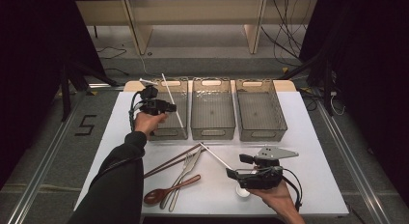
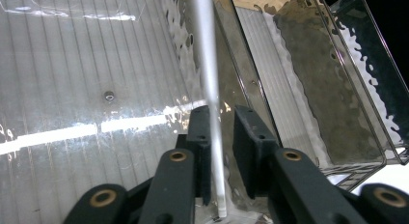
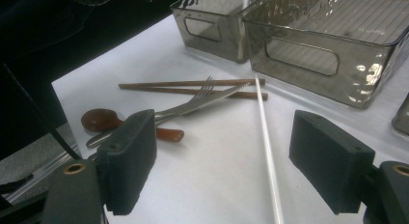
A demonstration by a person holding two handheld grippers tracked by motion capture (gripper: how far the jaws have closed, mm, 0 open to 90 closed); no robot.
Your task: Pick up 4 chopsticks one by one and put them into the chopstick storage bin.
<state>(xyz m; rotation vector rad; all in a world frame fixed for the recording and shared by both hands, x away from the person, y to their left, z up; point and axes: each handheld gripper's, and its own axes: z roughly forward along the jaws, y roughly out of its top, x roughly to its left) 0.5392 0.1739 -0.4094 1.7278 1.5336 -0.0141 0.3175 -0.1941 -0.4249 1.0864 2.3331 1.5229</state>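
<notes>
From my seat the three bins [image 1: 212, 115] across the upper middle look like smoky clear plastic, glossy, with dimpled walls and ribbed floors. The white stick [image 2: 210, 89] in the left one seems smooth matt plastic. The bench [image 1: 308, 161] has a flat matt white top. At lower centre the chopsticks [image 3: 188, 86] and spoon [image 3: 103, 120] look like polished brown wood, the fork [image 3: 202, 96] and knife [image 3: 212, 101] like shiny metal

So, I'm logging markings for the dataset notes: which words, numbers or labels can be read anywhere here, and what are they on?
"5": a dark numeral marked on the grey floor left of the white table.
No text can be read on the three clear smoky plastic bins, the cutlery or the black grippers.
</notes>
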